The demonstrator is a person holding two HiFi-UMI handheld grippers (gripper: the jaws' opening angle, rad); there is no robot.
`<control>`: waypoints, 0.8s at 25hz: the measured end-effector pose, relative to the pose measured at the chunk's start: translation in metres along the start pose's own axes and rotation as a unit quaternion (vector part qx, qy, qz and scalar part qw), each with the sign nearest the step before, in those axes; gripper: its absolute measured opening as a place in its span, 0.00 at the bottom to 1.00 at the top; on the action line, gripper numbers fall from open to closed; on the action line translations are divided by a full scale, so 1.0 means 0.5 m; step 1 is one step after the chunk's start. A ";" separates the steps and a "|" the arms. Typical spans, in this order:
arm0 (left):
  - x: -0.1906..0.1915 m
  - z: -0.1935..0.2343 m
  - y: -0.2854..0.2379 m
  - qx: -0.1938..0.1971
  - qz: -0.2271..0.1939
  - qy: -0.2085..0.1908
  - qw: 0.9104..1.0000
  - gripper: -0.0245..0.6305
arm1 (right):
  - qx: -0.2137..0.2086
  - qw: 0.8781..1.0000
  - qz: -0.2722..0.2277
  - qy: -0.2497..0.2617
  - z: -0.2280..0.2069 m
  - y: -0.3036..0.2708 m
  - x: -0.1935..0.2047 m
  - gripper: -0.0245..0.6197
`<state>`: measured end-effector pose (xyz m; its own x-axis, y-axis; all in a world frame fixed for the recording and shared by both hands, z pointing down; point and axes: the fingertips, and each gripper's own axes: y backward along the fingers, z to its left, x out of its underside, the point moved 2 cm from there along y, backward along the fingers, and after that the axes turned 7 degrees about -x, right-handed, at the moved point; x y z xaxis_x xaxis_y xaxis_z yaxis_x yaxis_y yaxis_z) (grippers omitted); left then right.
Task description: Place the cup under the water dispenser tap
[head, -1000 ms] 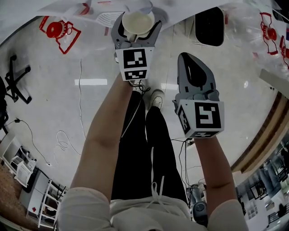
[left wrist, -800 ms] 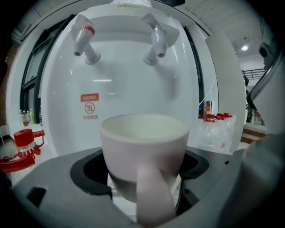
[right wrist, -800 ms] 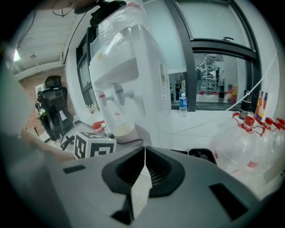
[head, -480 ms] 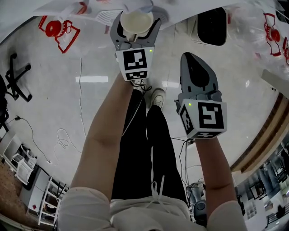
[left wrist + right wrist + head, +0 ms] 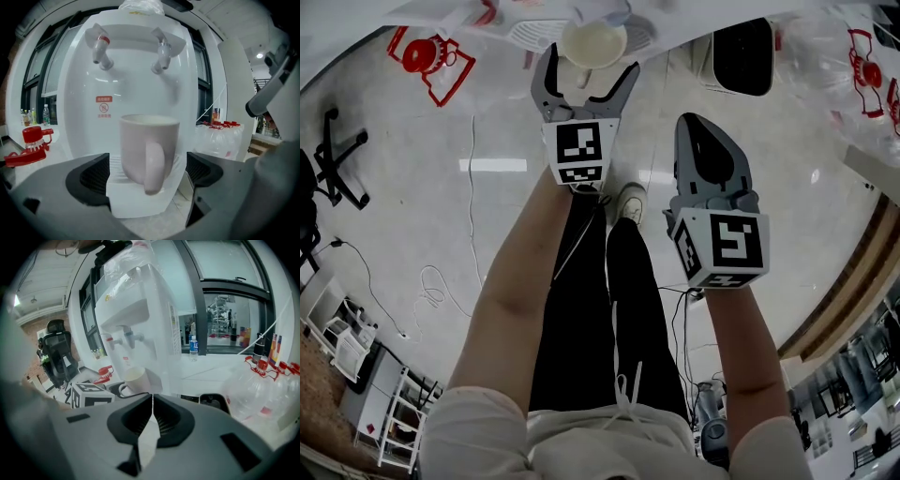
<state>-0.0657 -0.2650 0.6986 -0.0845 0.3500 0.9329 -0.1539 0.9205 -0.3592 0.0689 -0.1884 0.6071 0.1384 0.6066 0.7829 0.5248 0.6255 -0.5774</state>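
Cup (image 5: 149,152): plain pale pinkish-white.
Water dispenser (image 5: 136,93): white, with a small red label (image 5: 104,107); one tap (image 5: 100,47) is red-tipped.
Left gripper (image 5: 589,75), right gripper (image 5: 694,122): grey bodies, black pads (image 5: 91,176), cubes (image 5: 581,150) white with black square markers.
Trousers (image 5: 581,319): black.
Floor (image 5: 441,206): glossy pale grey.
Bottle cap (image 5: 32,137): red.

A white cup (image 5: 149,150) stands upright on the water dispenser's (image 5: 136,65) drip tray (image 5: 138,202).

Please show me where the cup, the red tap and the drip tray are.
cup (image 5: 133,145): left gripper view, side wall.
red tap (image 5: 99,48): left gripper view, body.
drip tray (image 5: 136,204): left gripper view, front wall.
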 end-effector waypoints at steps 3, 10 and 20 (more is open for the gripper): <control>0.016 0.003 0.037 -0.004 0.016 0.017 1.000 0.78 | -0.002 1.000 0.002 0.000 0.010 0.011 0.001 0.08; 0.008 -0.001 0.182 -0.012 0.051 0.042 0.998 0.78 | -0.006 1.000 0.006 -0.002 0.054 0.067 0.009 0.08; -0.095 -0.021 0.384 -0.032 0.085 0.093 0.991 0.07 | -0.026 1.000 -0.012 0.001 0.160 0.186 -0.051 0.08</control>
<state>-0.0811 -0.1030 0.5853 0.0808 0.5221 0.8491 -0.0890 0.8522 -0.5156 0.0470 -0.1066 0.5150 0.1260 0.5904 0.7972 0.5715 0.6137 -0.5448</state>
